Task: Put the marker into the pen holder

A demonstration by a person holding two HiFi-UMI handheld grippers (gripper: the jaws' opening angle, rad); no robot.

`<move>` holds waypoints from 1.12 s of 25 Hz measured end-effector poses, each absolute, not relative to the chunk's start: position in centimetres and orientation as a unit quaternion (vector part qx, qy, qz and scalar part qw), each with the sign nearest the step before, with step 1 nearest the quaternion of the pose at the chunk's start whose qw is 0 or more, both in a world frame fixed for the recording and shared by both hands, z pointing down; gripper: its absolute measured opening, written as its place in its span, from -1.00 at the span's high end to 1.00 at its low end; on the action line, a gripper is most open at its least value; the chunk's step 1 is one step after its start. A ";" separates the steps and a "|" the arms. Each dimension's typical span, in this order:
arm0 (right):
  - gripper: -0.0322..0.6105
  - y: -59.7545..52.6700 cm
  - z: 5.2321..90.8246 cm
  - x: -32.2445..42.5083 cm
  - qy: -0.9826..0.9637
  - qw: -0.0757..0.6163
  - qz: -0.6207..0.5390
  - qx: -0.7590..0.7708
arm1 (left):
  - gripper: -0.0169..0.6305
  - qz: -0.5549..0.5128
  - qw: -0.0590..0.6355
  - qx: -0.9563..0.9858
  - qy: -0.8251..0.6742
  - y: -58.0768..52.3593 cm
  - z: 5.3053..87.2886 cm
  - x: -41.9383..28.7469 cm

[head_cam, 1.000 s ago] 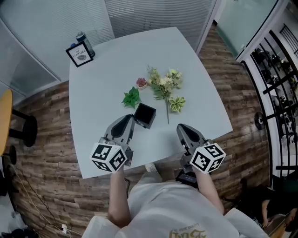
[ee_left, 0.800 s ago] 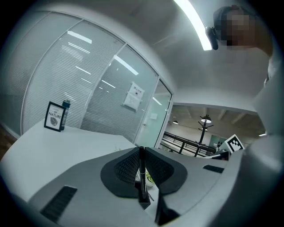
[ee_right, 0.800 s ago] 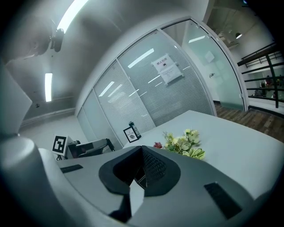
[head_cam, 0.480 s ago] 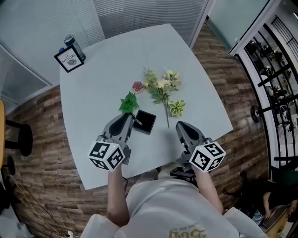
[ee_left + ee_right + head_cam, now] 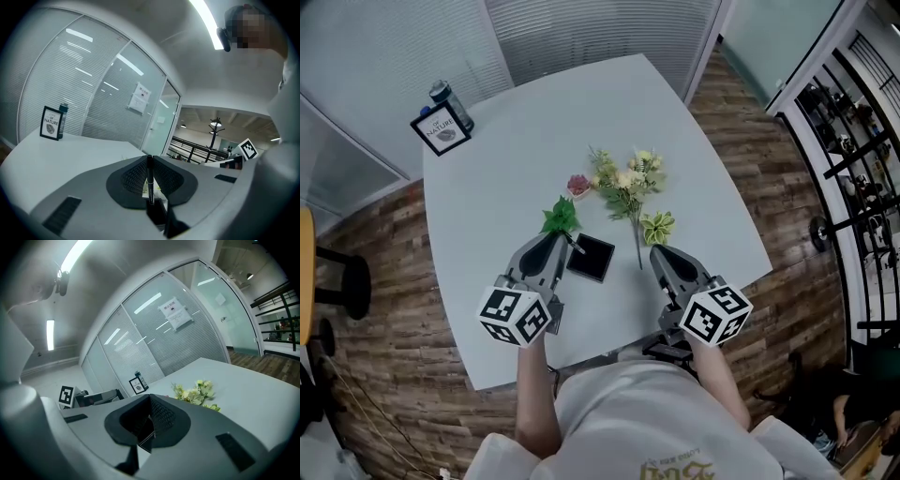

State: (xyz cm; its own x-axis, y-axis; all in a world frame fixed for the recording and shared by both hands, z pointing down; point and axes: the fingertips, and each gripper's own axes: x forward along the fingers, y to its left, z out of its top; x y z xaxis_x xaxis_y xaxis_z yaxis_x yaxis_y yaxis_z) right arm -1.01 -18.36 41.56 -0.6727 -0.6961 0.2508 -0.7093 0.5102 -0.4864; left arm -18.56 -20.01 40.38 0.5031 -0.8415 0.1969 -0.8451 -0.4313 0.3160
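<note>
Step in hand, as judged: carrying the marker to the pen holder; insertion is not yet done. Your left tool (image 5: 563, 240) pinches the marker (image 5: 150, 180) between its pads, with the barrel running crosswise to the jaws. In the head view the marker's end projects past the jaw tips, close to the left rim of the pen holder (image 5: 592, 257). The pen holder stands toward the near edge of the surface (image 5: 534, 141), just short of the flowers (image 5: 628, 178). The left gripper view shows the holder's dark opening below the marker. Your right tool (image 5: 657, 251) hovers to the right of the holder, jaws pressed together and empty. Next move, as judged: centre the marker's lower end over the opening, bring the barrel upright, lower it inside the walls, then spread the jaws. Avoid striking the rim, since the holder may slide or tip.
</note>
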 end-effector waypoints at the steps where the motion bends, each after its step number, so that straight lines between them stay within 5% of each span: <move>1: 0.85 -18.5 41.6 -0.9 -0.869 0.011 0.285 0.404 | 0.82 0.005 0.189 0.846 -0.499 -20.2 40.4 -18.5; 28: 0.85 -20.1 45.5 -0.2 -0.857 0.040 0.321 0.401 | 0.82 0.078 0.220 0.832 -0.503 -22.0 47.1 -17.6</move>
State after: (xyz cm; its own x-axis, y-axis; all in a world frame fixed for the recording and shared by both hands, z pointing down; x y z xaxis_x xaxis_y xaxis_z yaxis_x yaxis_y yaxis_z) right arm -0.17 -20.15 45.47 -0.6759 -0.6616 0.3247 -0.7123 0.4734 -0.5182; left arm -17.59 -22.03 47.11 0.4823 -0.8025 0.3512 -0.8713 -0.3980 0.2872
